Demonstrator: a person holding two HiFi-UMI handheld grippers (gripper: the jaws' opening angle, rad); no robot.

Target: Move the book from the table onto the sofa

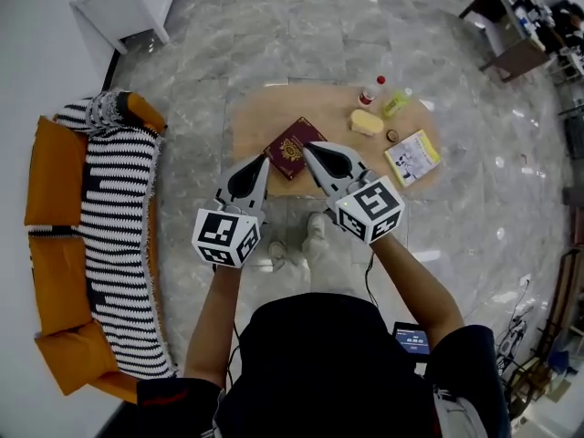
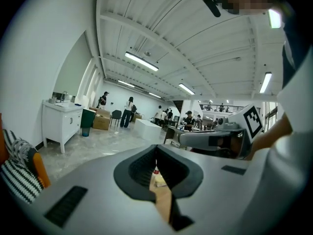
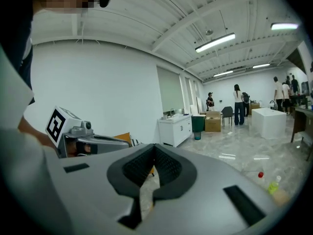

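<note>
Head view puts a low wooden table [image 1: 255, 117] at 12 o'clock from the person, on a grey marble floor [image 1: 201, 53]. The book [image 1: 294, 147], maroon with a gold emblem on its cover, lies flat near the table's near edge, turned cornerwise.

The left gripper [image 1: 265, 158] and the right gripper [image 1: 307, 147] are held side by side. Their tips lean toward each other and overlap the book's near corners in this view, the left one at the book's 8 o'clock and the right one at its 3 o'clock. Whether either tip touches the cover cannot be told.

Each gripper's own view shows its jaws closed tip to tip with nothing between them. Only a sliver of table shows through the gap behind the left tips.

From the book:
- A pale yellow block [image 1: 365, 122] sits at 2 o'clock.
- A small bottle with a red cap [image 1: 369, 92] and a yellow-green bottle [image 1: 395, 104] stand beyond the block, near the far edge.
- A yellow and white booklet [image 1: 412, 157] lies at 3 o'clock, by the table's right end.

The sofa [image 1: 55, 172], orange with a black and white striped throw [image 1: 119, 245] over its seat, stands at 9 o'clock, well apart from the table. A white cabinet [image 1: 128, 3] stands at 11 o'clock. The person's white shoes [image 1: 294, 247] are on the floor just short of the table.
</note>
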